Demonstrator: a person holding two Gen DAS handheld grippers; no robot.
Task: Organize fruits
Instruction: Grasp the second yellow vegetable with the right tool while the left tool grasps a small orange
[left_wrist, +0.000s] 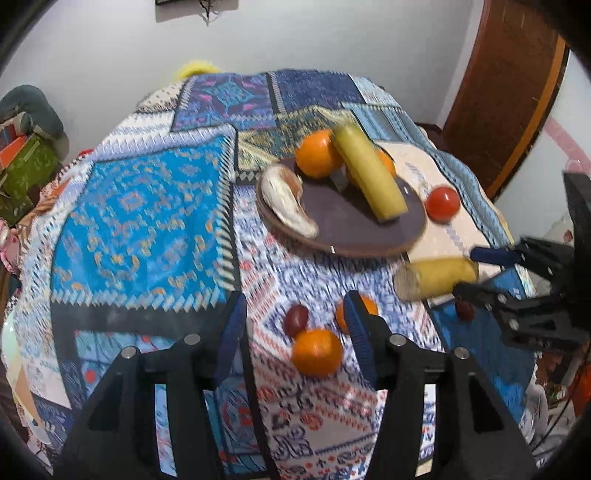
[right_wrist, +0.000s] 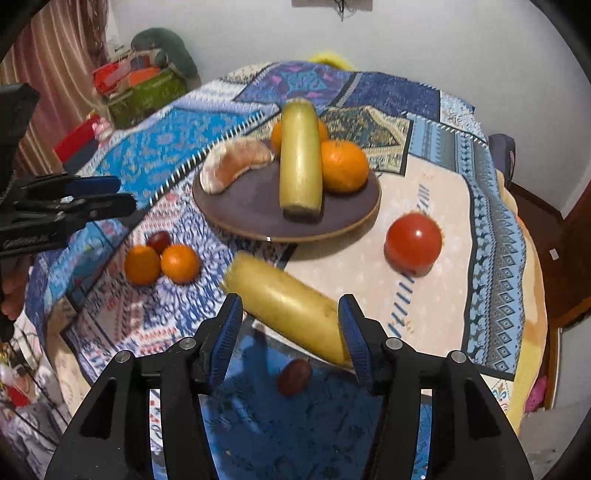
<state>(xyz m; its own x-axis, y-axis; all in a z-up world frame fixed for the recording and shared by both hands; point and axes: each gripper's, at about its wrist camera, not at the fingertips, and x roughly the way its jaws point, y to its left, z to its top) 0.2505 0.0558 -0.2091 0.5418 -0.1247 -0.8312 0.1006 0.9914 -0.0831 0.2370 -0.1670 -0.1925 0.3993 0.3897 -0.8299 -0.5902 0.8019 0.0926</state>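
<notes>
A brown plate (left_wrist: 343, 225) holds two oranges (left_wrist: 317, 153), a banana (left_wrist: 369, 173) and a pale citrus segment (left_wrist: 286, 201). My left gripper (left_wrist: 294, 301) is open above the cloth. Past its tips lie an orange (left_wrist: 317, 350) and a small dark red fruit (left_wrist: 295, 319), and a second orange (left_wrist: 369, 304) shows partly behind the right finger. My right gripper (right_wrist: 290, 301) is open with a loose banana (right_wrist: 288, 310) lying slantwise between its fingers on the cloth. The pads do not clamp it. A tomato (right_wrist: 413, 242) sits right of the plate (right_wrist: 258, 214).
A patterned blue patchwork cloth (left_wrist: 147, 221) covers the round table. Another small dark red fruit (right_wrist: 293, 376) lies under the right gripper. Boxes and bags (right_wrist: 144, 88) are stacked off the table's far left. A wooden door (left_wrist: 502, 110) stands at the right.
</notes>
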